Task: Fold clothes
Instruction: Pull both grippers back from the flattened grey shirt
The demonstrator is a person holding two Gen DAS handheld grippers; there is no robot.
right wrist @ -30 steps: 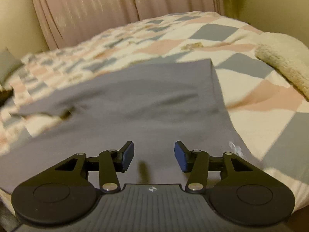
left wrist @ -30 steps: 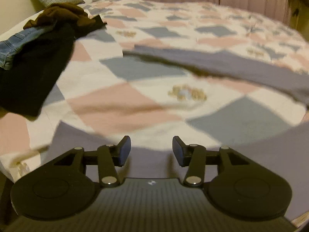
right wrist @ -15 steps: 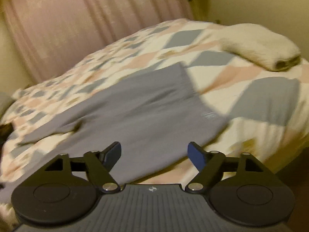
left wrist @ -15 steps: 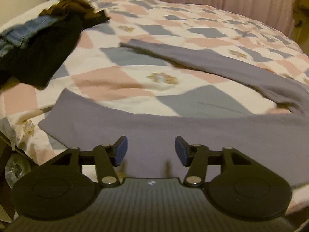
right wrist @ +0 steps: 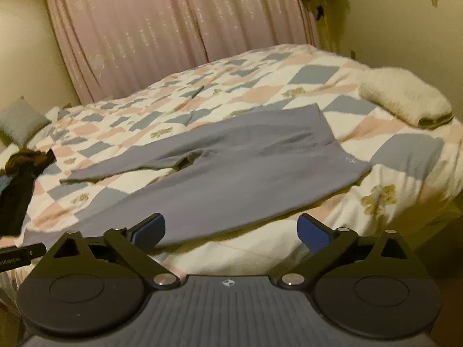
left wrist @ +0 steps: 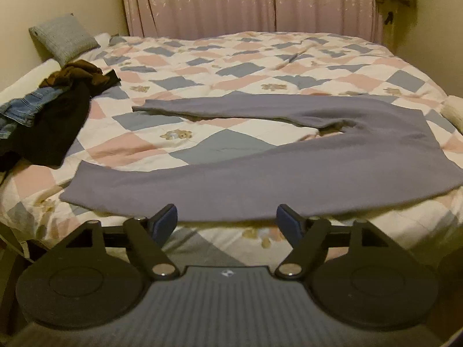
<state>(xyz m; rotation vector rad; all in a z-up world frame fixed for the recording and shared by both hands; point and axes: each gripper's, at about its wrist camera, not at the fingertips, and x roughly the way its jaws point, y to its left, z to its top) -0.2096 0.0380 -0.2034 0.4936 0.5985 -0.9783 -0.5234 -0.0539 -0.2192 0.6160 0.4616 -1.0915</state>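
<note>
Bed with checked quilt (left wrist: 260, 66) fills both views, pink curtain (left wrist: 246, 3) at 12 o'clock behind it. Grey-lilac leggings (left wrist: 260, 179) lie spread flat on the quilt near the front edge, waistband toward 3 o'clock in the left wrist view, near leg running to 9 o'clock, far leg (left wrist: 220, 107) splayed off toward 10 o'clock, so the two legs form a V. Pile of dark clothes and denim (left wrist: 49, 107) at 9 o'clock, well apart from the leggings; cream rolled towel (right wrist: 405, 98) at 2 o'clock in the right view; small grey cushion (left wrist: 62, 39) at 10 o'clock. Left gripper (left wrist: 227, 224) is spread wide, nothing between the pads, hovering just short of the near leg's edge. Right gripper (right wrist: 231, 231) likewise wide apart and empty, near the waist end. Fabric looks thin, soft, stretchy and light, probably drapes and slides on itself. Best hold is likely the far leg's cuff (left wrist: 141, 107) and its hip, to lay it over the near leg.
</note>
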